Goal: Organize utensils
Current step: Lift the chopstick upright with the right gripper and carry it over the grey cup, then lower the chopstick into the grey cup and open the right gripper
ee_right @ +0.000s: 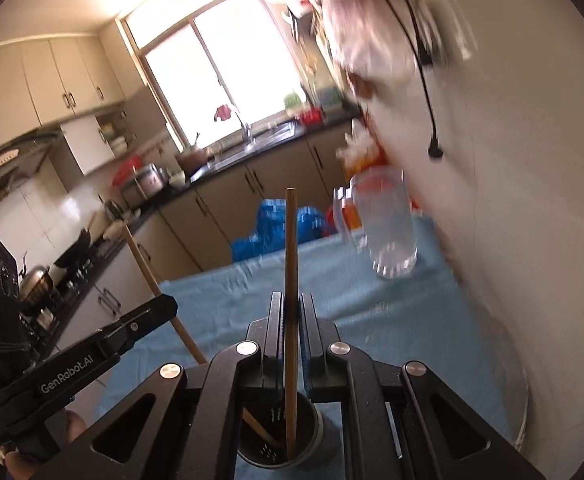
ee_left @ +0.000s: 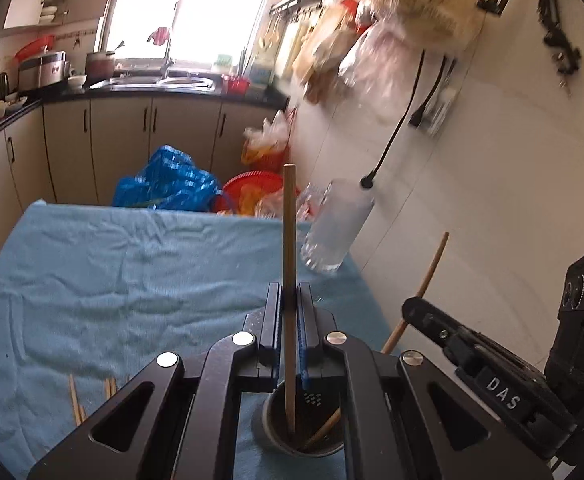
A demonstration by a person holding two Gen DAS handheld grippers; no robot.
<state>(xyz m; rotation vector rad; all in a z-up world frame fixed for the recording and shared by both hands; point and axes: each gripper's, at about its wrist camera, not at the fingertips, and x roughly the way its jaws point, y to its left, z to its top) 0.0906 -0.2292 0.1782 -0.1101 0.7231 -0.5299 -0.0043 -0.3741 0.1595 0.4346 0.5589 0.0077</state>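
My left gripper (ee_left: 289, 296) is shut on a wooden chopstick (ee_left: 289, 240) held upright, its lower end down inside a dark round utensil cup (ee_left: 275, 440) on the blue cloth. My right gripper (ee_right: 290, 306) is shut on another wooden chopstick (ee_right: 291, 248), also upright with its lower end in the same cup (ee_right: 312, 452). Each gripper shows in the other's view, the right one (ee_left: 416, 308) with its chopstick (ee_left: 432, 268), the left one (ee_right: 163, 304) with its chopstick (ee_right: 143, 268). Another stick leans inside the cup. Loose chopsticks (ee_left: 76, 400) lie on the cloth at the left.
A clear glass mug (ee_left: 336, 228) stands at the table's far right by the white wall; it also shows in the right wrist view (ee_right: 388, 224). A blue cloth (ee_left: 111, 272) covers the table. Blue bag (ee_left: 167, 184) and red basket (ee_left: 251, 188) sit beyond the far edge. A cable plug (ee_left: 368, 182) hangs near the mug.
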